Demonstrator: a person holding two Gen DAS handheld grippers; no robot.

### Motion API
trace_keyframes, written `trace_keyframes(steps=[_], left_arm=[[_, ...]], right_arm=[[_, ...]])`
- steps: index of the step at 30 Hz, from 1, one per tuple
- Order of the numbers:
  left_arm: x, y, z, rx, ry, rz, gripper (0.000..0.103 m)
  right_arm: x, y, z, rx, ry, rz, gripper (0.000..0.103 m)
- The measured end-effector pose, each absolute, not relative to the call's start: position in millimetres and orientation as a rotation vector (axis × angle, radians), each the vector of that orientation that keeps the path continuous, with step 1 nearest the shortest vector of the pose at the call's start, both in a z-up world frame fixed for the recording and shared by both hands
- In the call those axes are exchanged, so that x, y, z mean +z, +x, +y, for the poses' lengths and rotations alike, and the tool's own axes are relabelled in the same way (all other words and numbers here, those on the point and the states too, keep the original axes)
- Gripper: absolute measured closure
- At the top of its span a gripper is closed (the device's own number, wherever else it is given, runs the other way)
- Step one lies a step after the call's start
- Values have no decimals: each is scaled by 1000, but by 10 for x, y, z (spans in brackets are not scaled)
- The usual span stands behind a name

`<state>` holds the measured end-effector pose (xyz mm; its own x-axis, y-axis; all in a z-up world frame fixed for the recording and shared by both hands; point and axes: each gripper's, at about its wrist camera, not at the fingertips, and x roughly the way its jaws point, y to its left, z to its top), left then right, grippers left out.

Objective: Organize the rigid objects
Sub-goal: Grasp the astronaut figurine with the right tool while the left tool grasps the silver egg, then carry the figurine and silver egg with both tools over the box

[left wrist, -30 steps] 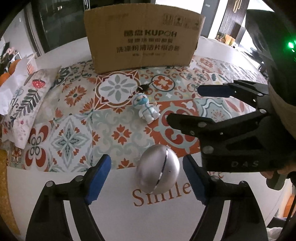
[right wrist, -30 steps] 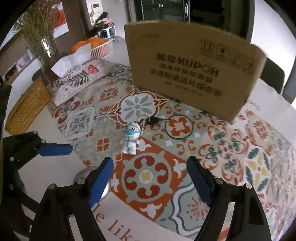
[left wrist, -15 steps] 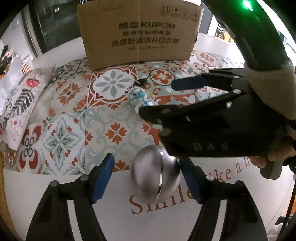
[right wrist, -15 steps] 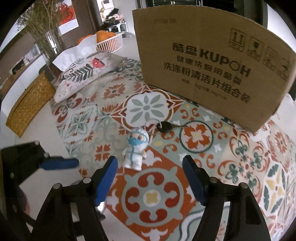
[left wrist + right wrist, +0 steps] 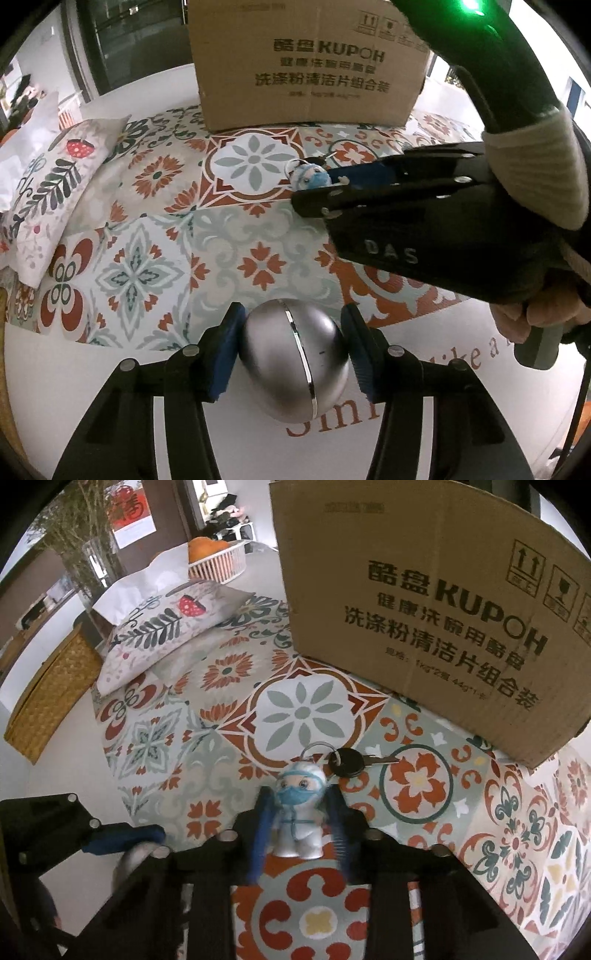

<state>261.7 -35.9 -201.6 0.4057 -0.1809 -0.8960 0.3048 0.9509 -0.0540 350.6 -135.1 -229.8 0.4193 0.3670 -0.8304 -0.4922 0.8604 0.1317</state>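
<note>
Lower centre of the left wrist view, the left hand-held gripper (image 5: 291, 347) has just been closing around the silver egg (image 5: 293, 356); its blue pads sit right at both sides, on the white table (image 5: 74, 387) at the patterned mat's (image 5: 147, 258) edge. In the right wrist view, bottom centre, the right hand-held gripper (image 5: 299, 830) clamps the masked figurine (image 5: 300, 808), key (image 5: 349, 762) attached. Upper right stands the cardboard box (image 5: 424, 609).
</note>
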Motion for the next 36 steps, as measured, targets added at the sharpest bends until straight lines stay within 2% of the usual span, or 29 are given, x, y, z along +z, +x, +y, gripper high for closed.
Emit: trace_keyframes(steps=[17, 36], left_arm=[[-1814, 2644, -337, -275, 78, 1057, 50], [-1051, 2626, -377, -296, 84, 906, 50]], right_arm=[[-2074, 3207, -1642, 447, -90, 1002, 74], [-1438, 2979, -1843, 335, -13, 920, 74]])
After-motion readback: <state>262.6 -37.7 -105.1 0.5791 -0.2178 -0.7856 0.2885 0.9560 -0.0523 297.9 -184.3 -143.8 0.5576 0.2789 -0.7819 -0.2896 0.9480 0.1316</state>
